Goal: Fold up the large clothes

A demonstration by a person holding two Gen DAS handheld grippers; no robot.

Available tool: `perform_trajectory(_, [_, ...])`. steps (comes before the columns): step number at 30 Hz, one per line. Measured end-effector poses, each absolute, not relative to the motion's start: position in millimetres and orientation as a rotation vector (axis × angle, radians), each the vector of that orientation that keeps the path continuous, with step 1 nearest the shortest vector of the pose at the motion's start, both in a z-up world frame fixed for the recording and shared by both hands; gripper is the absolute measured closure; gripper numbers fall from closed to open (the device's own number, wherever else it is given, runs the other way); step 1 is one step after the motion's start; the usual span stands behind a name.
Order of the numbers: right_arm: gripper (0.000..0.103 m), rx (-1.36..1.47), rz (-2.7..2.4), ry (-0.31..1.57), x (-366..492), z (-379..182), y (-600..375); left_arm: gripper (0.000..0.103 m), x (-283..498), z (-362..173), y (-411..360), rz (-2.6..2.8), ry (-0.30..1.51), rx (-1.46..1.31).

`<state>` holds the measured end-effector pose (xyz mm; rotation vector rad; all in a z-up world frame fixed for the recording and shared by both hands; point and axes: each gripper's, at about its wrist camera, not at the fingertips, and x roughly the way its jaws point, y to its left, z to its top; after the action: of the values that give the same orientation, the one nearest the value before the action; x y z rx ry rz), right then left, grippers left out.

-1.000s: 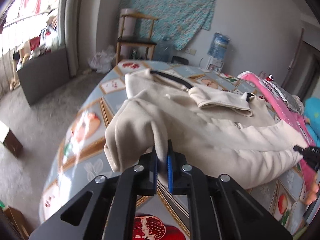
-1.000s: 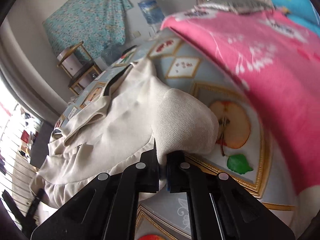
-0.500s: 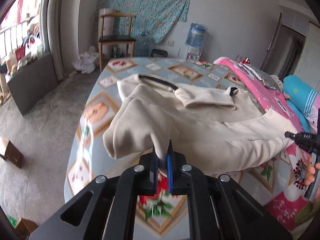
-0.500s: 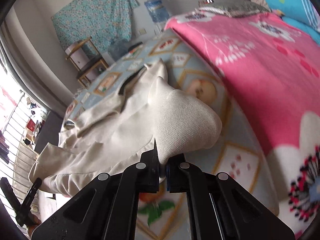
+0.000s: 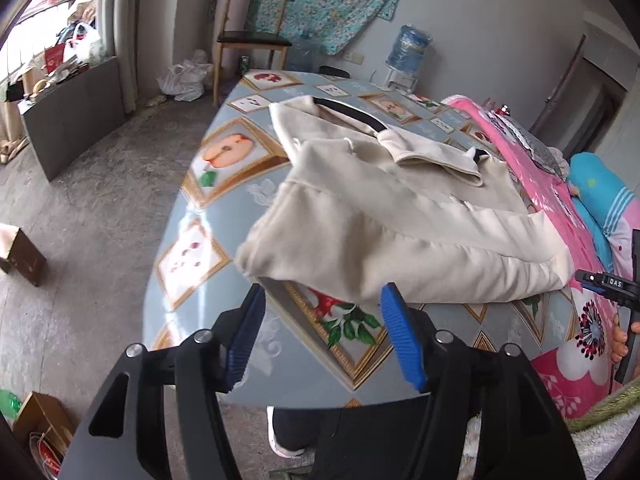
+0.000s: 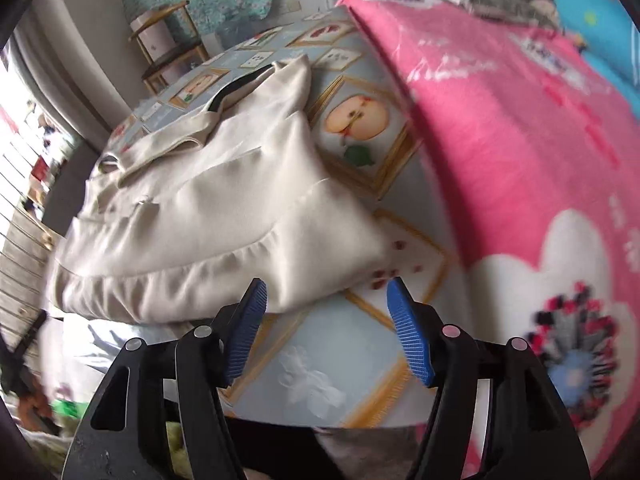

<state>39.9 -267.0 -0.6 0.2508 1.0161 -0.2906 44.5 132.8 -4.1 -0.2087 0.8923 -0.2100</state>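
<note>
A cream jacket (image 5: 392,216) with a black-lined collar lies on the fruit-patterned bed sheet (image 5: 208,240), its lower hem toward me. It also shows in the right wrist view (image 6: 208,216). My left gripper (image 5: 322,332) is open and empty, just in front of the jacket's near left hem corner. My right gripper (image 6: 326,328) is open and empty, just in front of the near right hem corner. The right gripper's tip (image 5: 608,284) shows at the right edge of the left wrist view.
A pink flowered blanket (image 6: 520,140) covers the bed's right side, with a blue pillow (image 5: 600,200) beyond. A wooden chair (image 5: 252,36), a water bottle (image 5: 412,46) and bags stand by the far wall. Cardboard boxes (image 5: 24,256) lie on the floor at left.
Both grippers have opened and let go of the jacket's hem corners, then drawn back toward me. The hem now lies flat on the bed.
</note>
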Motion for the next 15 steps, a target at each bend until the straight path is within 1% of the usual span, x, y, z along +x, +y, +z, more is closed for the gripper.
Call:
perform_trajectory(4, [0.041,0.266,-0.140,0.919,65,23,-244,0.044,51,12,139,-0.196,0.841,-0.246])
perform_trajectory(8, [0.041,0.200,0.200,0.886,116,30,-187,0.044,89,22,130,-0.162,0.819,-0.198])
perform_trajectory(11, [0.043,0.147,0.421,0.954,156,17,-145,0.044,125,15,124,-0.155,0.866,-0.202])
perform_trajectory(15, [0.043,0.090,0.559,1.068,201,-13,-111,0.044,165,-9,122,-0.206,0.941,-0.247])
